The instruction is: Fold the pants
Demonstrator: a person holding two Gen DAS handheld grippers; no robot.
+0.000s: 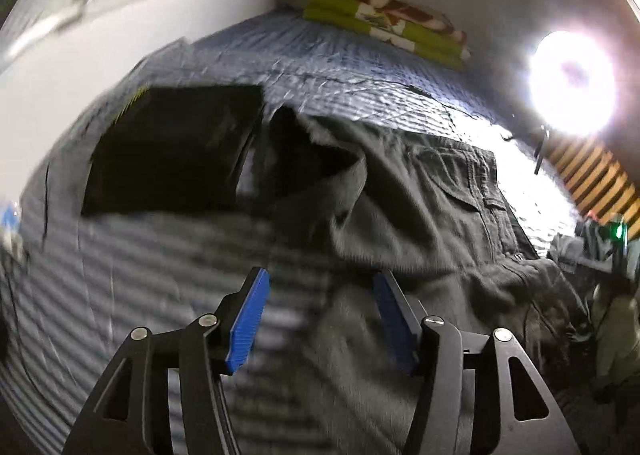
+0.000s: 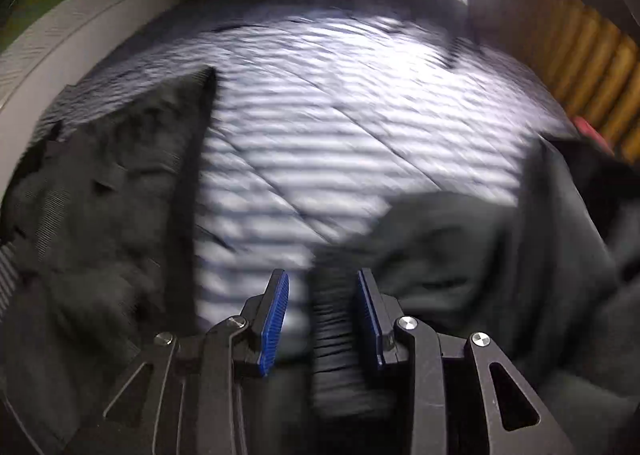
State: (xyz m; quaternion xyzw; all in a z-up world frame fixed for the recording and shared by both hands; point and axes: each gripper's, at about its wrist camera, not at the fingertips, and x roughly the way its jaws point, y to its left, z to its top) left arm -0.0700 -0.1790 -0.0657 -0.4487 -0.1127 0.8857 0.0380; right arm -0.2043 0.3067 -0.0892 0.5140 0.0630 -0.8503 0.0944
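Dark grey cargo pants (image 1: 420,199) lie crumpled on the striped bed sheet (image 1: 140,263), pocket side up. My left gripper (image 1: 320,275) hangs open just above the near part of the pants, its blue pads (image 1: 248,323) apart, and cloth lies under the right finger. In the right wrist view the pants (image 2: 100,207) spread at the left, and more dark cloth (image 2: 480,255) bunches at the right. My right gripper (image 2: 322,273) is open, and a dark ribbed band (image 2: 332,335) of the cloth lies between its fingers. Both views are blurred.
A flat black folded item (image 1: 172,147) lies on the sheet left of the pants. A green and brown folded blanket (image 1: 384,19) sits at the far edge by the wall. A bright lamp (image 1: 572,83) glares at the right. Bare striped sheet (image 2: 340,127) fills the middle.
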